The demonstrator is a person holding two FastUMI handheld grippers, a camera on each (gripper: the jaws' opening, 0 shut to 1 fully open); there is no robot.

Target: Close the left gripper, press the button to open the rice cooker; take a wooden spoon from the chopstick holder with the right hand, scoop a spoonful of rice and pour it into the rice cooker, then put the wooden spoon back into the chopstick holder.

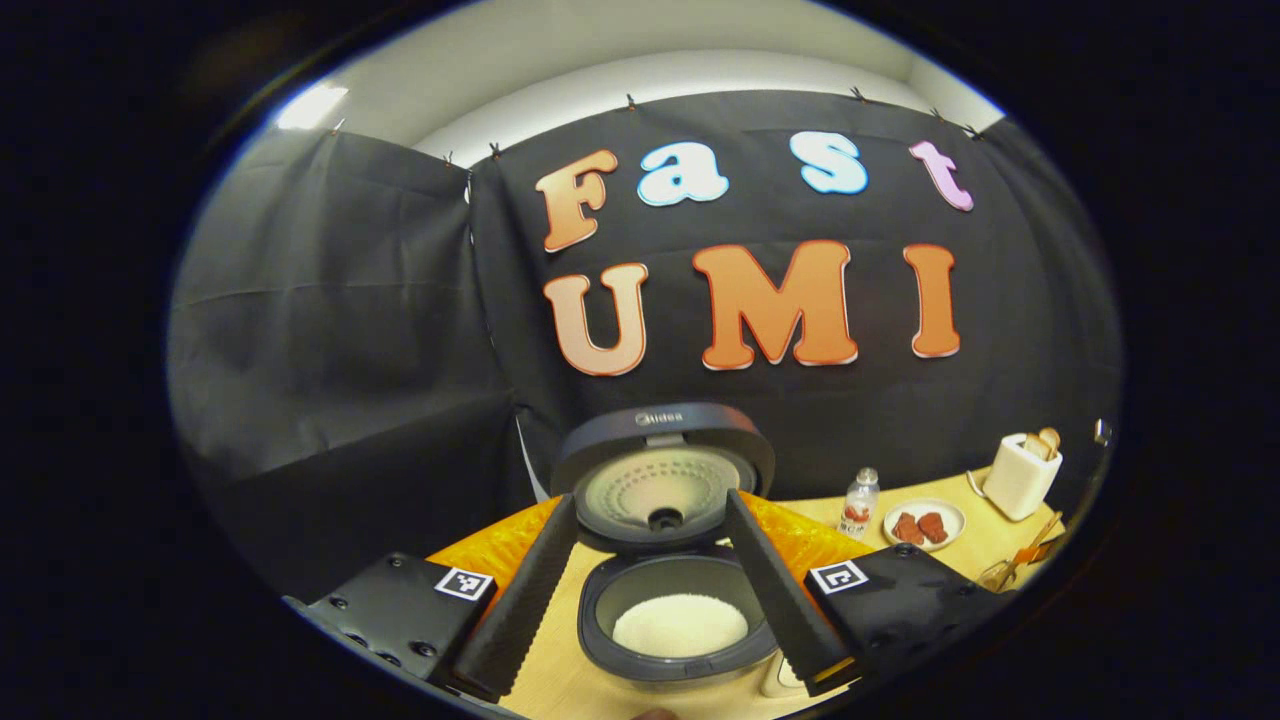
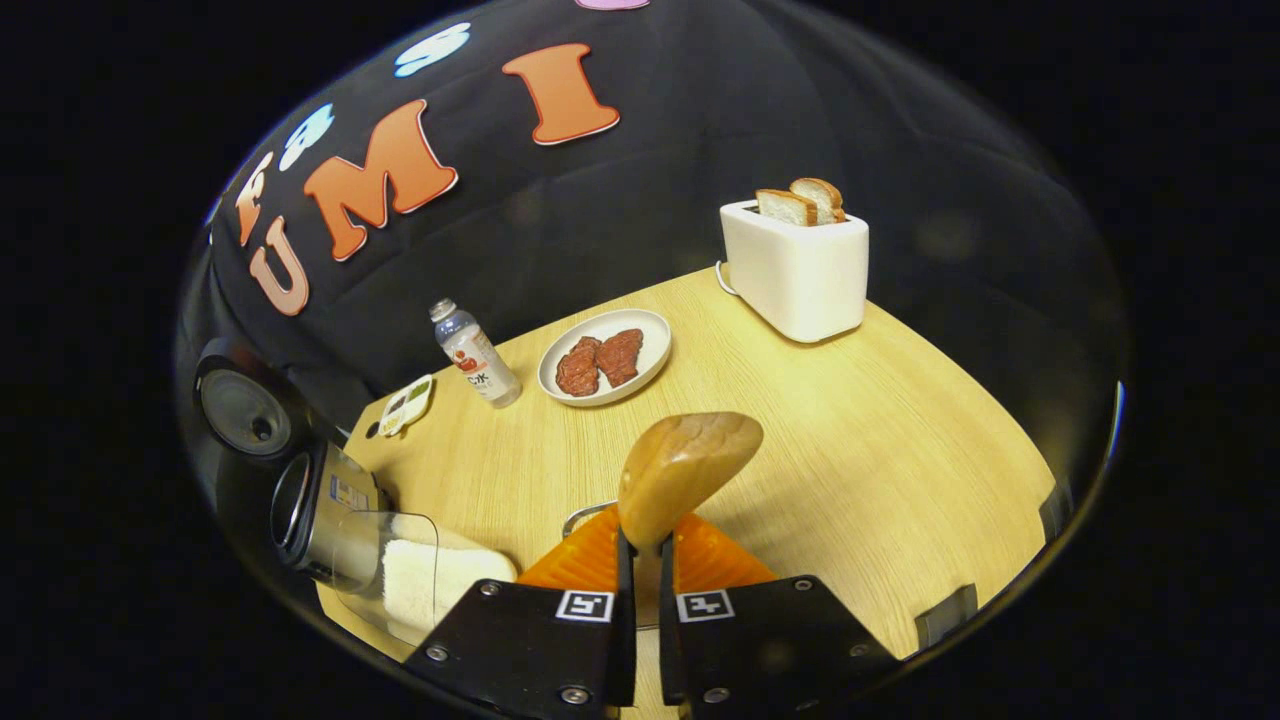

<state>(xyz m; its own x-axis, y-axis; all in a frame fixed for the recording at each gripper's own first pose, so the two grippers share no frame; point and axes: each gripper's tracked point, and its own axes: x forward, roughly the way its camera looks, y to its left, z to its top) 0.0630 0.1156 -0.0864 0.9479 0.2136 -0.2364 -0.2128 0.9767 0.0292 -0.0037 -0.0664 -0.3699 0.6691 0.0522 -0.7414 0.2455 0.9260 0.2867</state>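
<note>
The rice cooker [image 1: 680, 640] stands with its lid [image 1: 660, 465] raised, and white rice [image 1: 680, 625] lies in its pot. My left gripper [image 1: 650, 502] is open, one finger on each side of the cooker and touching nothing. My right gripper [image 2: 645, 545] is shut on the handle of the wooden spoon [image 2: 685, 470], whose bowl stands up over the table with no rice visible on it. A metal wire loop [image 2: 588, 514] shows just below the spoon. The cooker [image 2: 305, 500] lies to the left, with a clear box of rice [image 2: 425, 580] beside it.
On the wooden table [image 2: 880, 450] stand a white toaster [image 2: 795, 265] with bread, a plate of meat [image 2: 605, 355], a small bottle [image 2: 475, 355] and a small packet [image 2: 405, 405]. A wire holder with sticks [image 1: 1015, 568] sits at the table's right.
</note>
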